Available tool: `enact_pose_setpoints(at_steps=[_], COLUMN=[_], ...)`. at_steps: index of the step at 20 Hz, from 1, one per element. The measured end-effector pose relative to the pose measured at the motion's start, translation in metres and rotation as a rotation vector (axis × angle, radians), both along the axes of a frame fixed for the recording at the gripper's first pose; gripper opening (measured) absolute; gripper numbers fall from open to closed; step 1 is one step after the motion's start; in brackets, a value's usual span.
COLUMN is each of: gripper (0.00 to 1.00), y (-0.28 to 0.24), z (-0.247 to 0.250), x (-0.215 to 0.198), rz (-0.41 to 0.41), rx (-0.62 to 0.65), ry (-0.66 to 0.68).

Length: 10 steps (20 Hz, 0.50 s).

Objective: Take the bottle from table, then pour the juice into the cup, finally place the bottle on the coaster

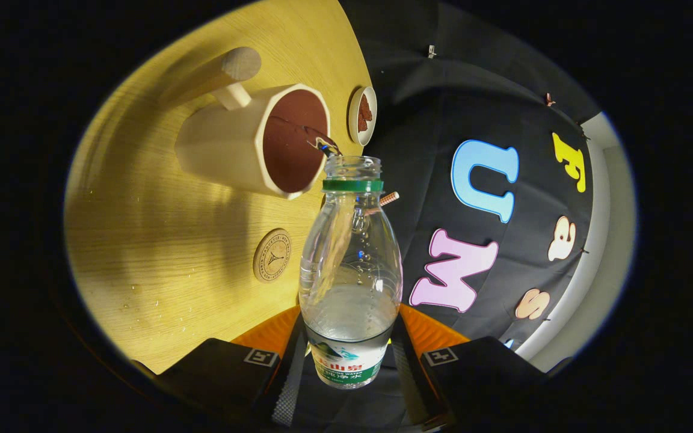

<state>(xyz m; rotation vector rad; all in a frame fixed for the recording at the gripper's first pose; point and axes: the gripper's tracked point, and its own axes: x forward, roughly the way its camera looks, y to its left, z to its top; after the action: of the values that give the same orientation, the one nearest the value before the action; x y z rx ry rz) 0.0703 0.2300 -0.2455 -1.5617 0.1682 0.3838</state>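
Clamping the tilted bottle (349, 264), claw (349, 355); cup (256, 141) beyond, coaster (272, 255) beside, small dish (363, 115) farther.

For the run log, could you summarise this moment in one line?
gripper shut on bottle | pouring into cup | coaster bare

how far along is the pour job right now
Done: the bottle is off the table, clamped between both fingers of the tool. In hand: the pour, as the tilted bottle sends a thin stream from its open mouth into the cup; a good deal of liquid remains inside. Left: finishing the pour and setting the bottle on the round coaster, which sits bare on the table.
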Motion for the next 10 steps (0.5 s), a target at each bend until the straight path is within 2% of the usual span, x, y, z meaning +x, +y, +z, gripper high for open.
enact_pose_setpoints(at_steps=[10], gripper=[0.72], y=[0.002], z=[0.01], x=[-0.001], rz=[0.054], rx=[-0.065], ry=[-0.026])
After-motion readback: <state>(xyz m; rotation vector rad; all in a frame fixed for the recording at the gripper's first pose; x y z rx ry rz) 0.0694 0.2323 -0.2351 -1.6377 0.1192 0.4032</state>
